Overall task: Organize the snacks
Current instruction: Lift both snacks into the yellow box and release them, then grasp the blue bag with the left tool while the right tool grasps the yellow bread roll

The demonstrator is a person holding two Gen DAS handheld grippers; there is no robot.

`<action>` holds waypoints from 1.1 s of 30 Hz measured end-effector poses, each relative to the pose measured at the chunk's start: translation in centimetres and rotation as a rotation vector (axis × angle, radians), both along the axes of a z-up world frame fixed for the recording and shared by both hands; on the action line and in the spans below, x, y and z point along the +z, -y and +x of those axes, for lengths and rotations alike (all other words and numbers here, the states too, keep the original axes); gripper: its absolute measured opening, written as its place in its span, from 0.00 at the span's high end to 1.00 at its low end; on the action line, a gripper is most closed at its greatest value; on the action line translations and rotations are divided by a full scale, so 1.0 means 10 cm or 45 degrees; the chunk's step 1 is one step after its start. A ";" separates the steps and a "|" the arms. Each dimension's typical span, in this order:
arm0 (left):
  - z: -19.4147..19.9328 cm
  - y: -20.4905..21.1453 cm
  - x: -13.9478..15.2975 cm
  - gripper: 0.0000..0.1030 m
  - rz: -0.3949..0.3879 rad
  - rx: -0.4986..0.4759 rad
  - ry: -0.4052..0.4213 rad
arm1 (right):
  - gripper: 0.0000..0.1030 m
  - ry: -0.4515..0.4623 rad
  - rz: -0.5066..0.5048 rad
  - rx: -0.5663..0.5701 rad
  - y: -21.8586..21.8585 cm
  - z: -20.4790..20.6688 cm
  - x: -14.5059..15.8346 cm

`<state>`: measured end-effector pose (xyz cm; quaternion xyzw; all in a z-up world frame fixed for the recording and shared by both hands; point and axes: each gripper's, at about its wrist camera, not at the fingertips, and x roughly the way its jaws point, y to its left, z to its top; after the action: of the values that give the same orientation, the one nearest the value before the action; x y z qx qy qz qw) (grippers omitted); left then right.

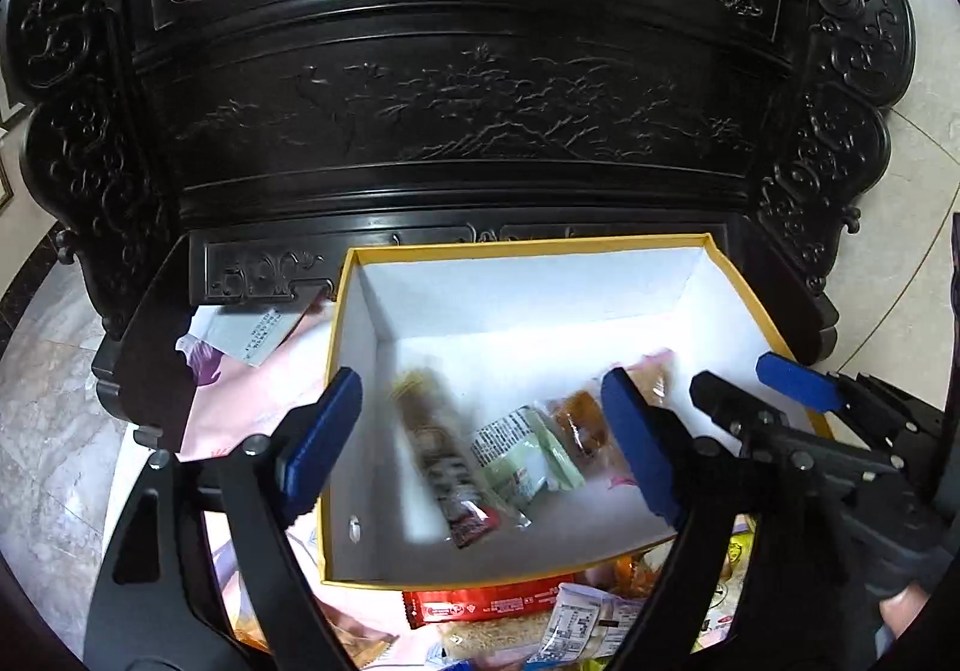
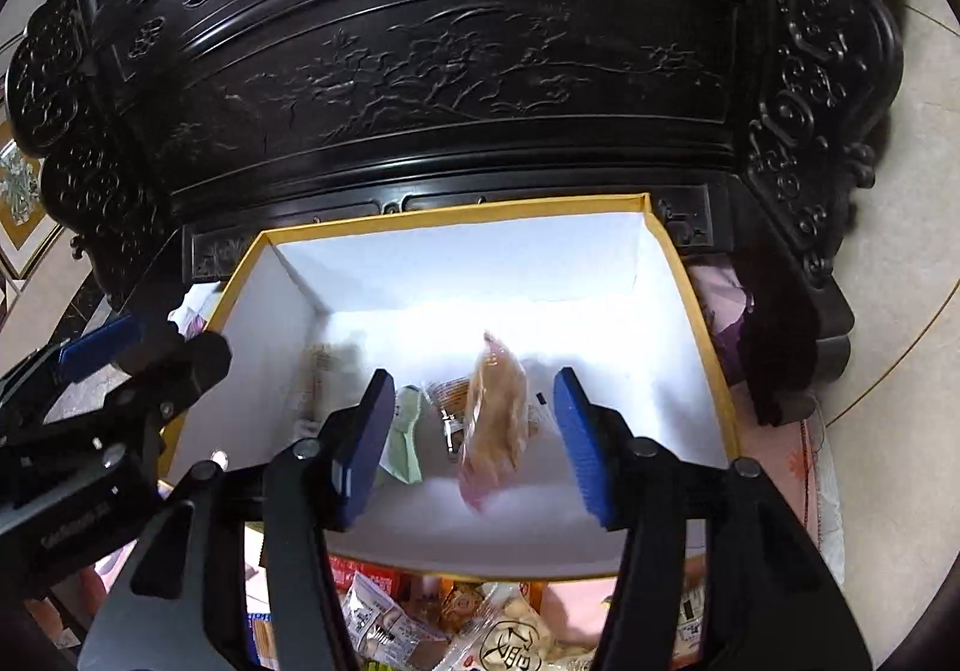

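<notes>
A blurred tan snack packet (image 2: 495,419) hangs between the spread, empty jaws of my right tool (image 2: 477,446), above the yellow-rimmed white box (image 2: 684,275) holding three wrapped snacks. My left tool (image 1: 480,449) gapes beside it, before a carved black cabinet (image 1: 456,89).

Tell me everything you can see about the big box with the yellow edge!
The box is open on top, with no lid in view. It looks like cardboard: yellow outside and along its rim, plain white inside. It sits upright on a pink cloth, in front of a dark carved cabinet. A few wrapped snacks lie on its floor: a long brown bar, a pale green packet and an orange one. More snacks are piled outside its near wall. Both open claws are above it, touching nothing.
</notes>
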<state>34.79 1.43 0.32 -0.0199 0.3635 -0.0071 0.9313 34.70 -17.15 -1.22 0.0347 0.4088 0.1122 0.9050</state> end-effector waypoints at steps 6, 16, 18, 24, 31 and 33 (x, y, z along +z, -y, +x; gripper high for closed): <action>-0.21 -0.10 0.05 0.19 -0.010 -0.023 0.019 | 0.46 0.012 -0.002 0.005 0.08 -0.15 0.10; -1.53 -0.41 -0.22 0.15 0.009 -0.074 0.072 | 0.36 0.004 -0.120 0.100 0.66 -1.44 0.01; -1.80 -0.42 -0.39 0.14 -0.002 -0.077 0.079 | 0.36 -0.017 -0.144 0.075 0.81 -1.76 -0.17; -2.30 -0.39 -0.94 0.14 -0.023 -0.044 0.043 | 0.35 -0.076 -0.210 -0.098 1.15 -2.32 -0.71; -2.25 -0.36 -1.21 0.14 0.025 -0.055 -0.030 | 0.36 -0.174 -0.153 -0.178 1.30 -2.24 -1.02; -2.23 -0.34 -1.23 0.14 0.033 -0.065 -0.038 | 0.36 -0.193 -0.149 -0.199 1.30 -2.21 -1.09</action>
<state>12.46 4.81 -11.99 0.0012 0.3780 -0.0257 0.9254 12.65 -30.19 -12.15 0.0220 0.4779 0.0145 0.8780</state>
